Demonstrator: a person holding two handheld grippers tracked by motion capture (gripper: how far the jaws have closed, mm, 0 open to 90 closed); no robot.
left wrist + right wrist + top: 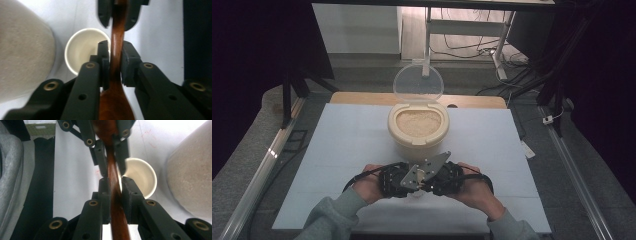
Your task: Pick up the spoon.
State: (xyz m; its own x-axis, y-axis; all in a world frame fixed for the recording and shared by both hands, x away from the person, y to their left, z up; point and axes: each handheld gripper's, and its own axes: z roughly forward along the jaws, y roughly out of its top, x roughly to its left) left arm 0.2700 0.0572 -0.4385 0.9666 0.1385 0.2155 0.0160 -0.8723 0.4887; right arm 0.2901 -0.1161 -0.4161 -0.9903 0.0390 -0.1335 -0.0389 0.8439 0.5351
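A brown wooden spoon (115, 100) is held between both grippers near the table's front middle. In the left gripper view my left gripper (115, 48) is shut on its handle, and the right gripper (117, 15) grips the same handle farther along. The right gripper view shows my right gripper (115, 182) shut on the spoon (118, 220), facing the left gripper (110, 147). From above, the left gripper (404, 181) and right gripper (434, 180) meet tip to tip. A small white cup (83, 48) (140, 173) stands empty on the table just under them.
A cream container (439, 131) full of rice stands behind the grippers, its clear lid (418, 82) hinged up at the back. It looms close beside the cup (22, 50) (192, 175). The white table top (342, 150) spreads to both sides.
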